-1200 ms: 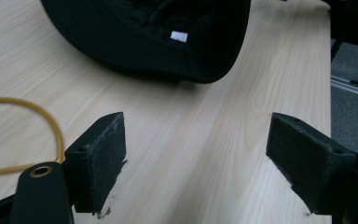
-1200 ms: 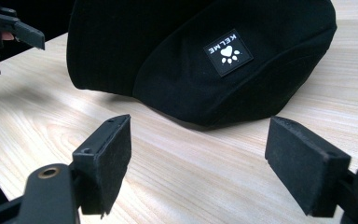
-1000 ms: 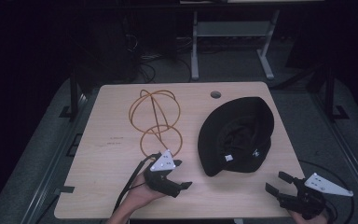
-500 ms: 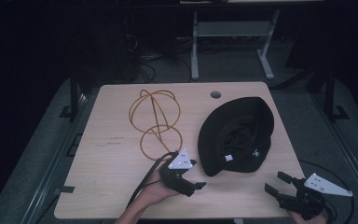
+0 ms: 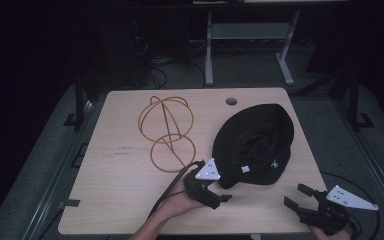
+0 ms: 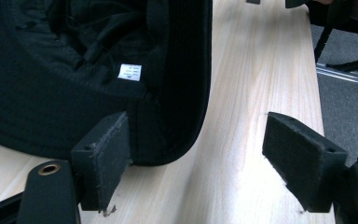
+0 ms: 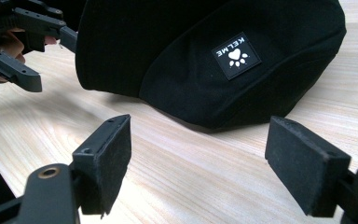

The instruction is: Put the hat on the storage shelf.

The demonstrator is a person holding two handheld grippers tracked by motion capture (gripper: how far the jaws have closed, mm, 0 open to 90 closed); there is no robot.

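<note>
At the black hat's [image 5: 254, 145] near rim, the left gripper [image 5: 219, 196] has its 2 jaws apart, just closing slightly, brim edge between them; the right gripper [image 5: 297, 196] gapes nearby.

1. Light wooden table [image 5: 120, 200], pale grain, rounded corners, with a round cable hole [image 5: 231, 101] near the far edge.
2. On its right half, lying directly on the wood: black hat [image 5: 254, 145], upturned, opening facing up, small white label inside; a square paw-print patch on its outer side in the right gripper view.
3. Left of the hat, near the far middle: orange wire frame [image 5: 167, 132] of joined hoops, lying on the board, apart from the hat.
4. Faint dark print on the left part of the tabletop, too small to read.
</note>
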